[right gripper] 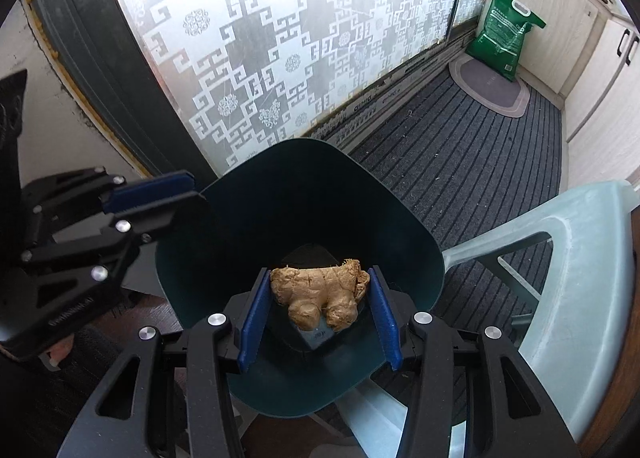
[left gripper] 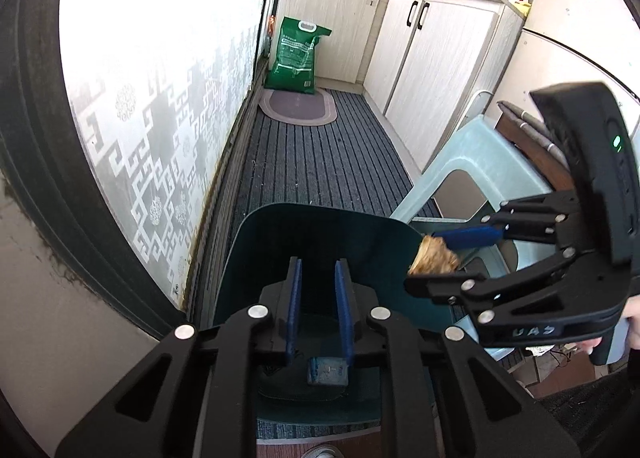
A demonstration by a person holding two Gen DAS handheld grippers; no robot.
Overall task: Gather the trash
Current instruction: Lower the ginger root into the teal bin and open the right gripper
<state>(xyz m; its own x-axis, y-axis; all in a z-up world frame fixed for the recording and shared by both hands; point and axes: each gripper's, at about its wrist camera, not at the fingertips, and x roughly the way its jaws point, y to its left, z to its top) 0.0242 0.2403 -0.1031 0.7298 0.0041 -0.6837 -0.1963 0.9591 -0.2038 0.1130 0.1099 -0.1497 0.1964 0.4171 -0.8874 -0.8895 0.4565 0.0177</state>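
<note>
A dark green trash bin stands on the floor with its lid raised; it also shows in the left wrist view. My right gripper is shut on a piece of ginger and holds it over the bin's opening. In the left wrist view the right gripper comes in from the right with the ginger at the lid's edge. My left gripper has its jaws a little apart around the near rim of the bin; in the right wrist view its fingers reach the lid's left edge.
A pale green plastic stool stands just right of the bin. A striped dark mat covers the floor. A patterned glass door runs along the left. A green sack and cabinets stand at the far end.
</note>
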